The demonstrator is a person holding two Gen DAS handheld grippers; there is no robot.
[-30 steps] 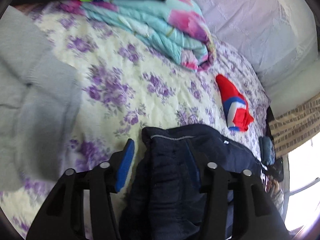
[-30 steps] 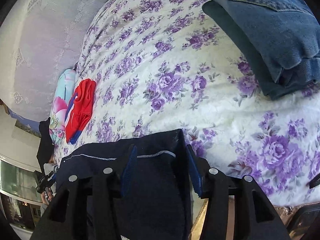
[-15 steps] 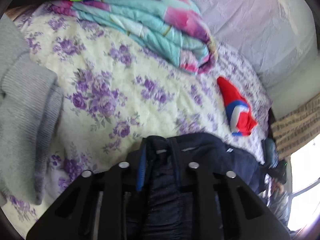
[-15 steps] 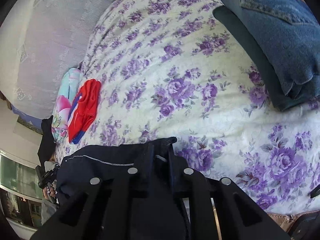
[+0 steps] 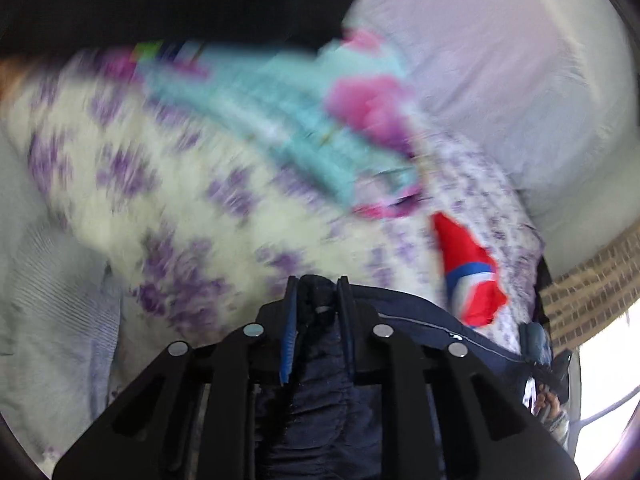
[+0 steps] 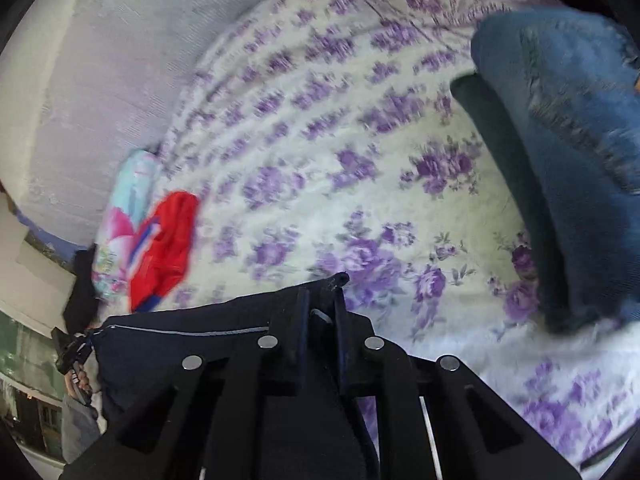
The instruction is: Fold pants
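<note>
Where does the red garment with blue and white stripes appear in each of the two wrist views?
Left wrist view: the red garment lies right of centre on the floral bedspread, beyond the navy pants.
Right wrist view: it lies at the left.
Shared landmark: the turquoise and pink quilt.

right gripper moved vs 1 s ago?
Yes. The right gripper closed on the navy pants and shifted right: the jeans sit lower, larger.
</note>
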